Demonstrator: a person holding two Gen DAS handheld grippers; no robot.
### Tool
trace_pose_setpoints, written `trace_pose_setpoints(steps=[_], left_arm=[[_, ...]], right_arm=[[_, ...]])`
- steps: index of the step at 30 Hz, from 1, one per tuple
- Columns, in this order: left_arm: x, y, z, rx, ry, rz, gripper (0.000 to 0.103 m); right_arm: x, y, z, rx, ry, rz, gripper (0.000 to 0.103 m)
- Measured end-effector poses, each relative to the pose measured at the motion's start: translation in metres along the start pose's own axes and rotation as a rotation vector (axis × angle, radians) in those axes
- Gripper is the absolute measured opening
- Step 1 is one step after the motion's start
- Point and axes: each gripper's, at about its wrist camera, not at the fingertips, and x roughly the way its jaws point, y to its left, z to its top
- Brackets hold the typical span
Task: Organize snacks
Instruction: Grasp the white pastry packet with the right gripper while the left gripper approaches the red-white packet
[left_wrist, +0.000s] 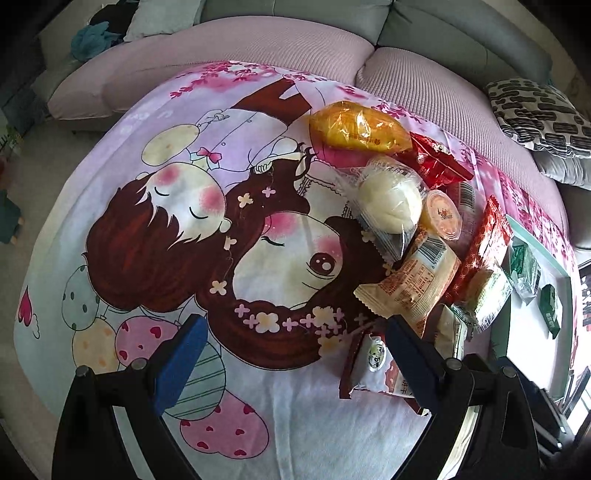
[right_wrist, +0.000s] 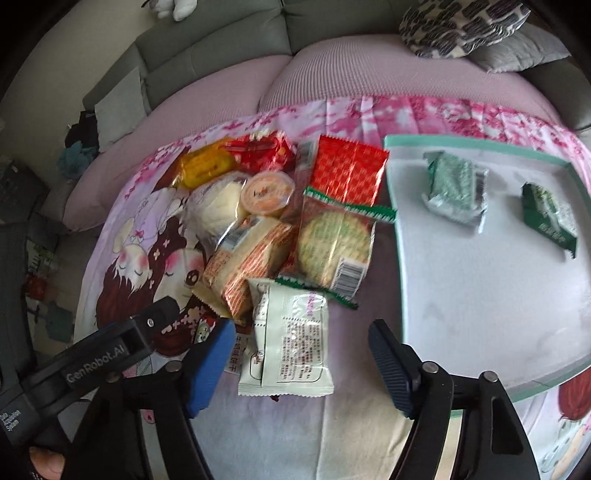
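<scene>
Since both our grippers hang empty with their jaws spread wide, we judge the next pick is ours to choose from the snack pile. Straight ahead of the right gripper, lying between its two jaws, is the white wrapped snack, flat on the cartoon-print cloth that covers the surface. We expect it to be light, with a slick, crinkly film that could slide under the pads, and whatever is inside may well crumble. So we would close across its short sides, at the middle of the pack, and squeeze gently.

Beyond it, further from the jaws, lie the round cracker pack and the red foil pack, both probably brittle inside. The white tray sits off the right jaw's outer side, with two green packets already on it.

The left gripper hovers over bare cloth; the brown-edged packet lies just by its right jaw. The soft bun in clear wrap ahead would squash easily.
</scene>
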Motion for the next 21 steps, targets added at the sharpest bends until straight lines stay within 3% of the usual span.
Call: trace_pose_setpoints(steps=[5, 14, 21], left_arm=[[0.008, -0.003, -0.001, 0.007, 0.026, -0.003, 0.097], [0.017, -0.007, -0.005, 0.001, 0.068, -0.030, 0.097], [0.022, -0.007, -0.005, -0.009, 0.079, -0.027, 0.097]], right_arm=[[0.011, 0.001, -0.001, -0.003, 0.032, 0.003, 0.065], [0.033, -0.003, -0.003, 0.016, 0.097, 0.001, 0.062], [0.036, -0.001, -0.003, 0.006, 0.092, -0.007, 0.062]])
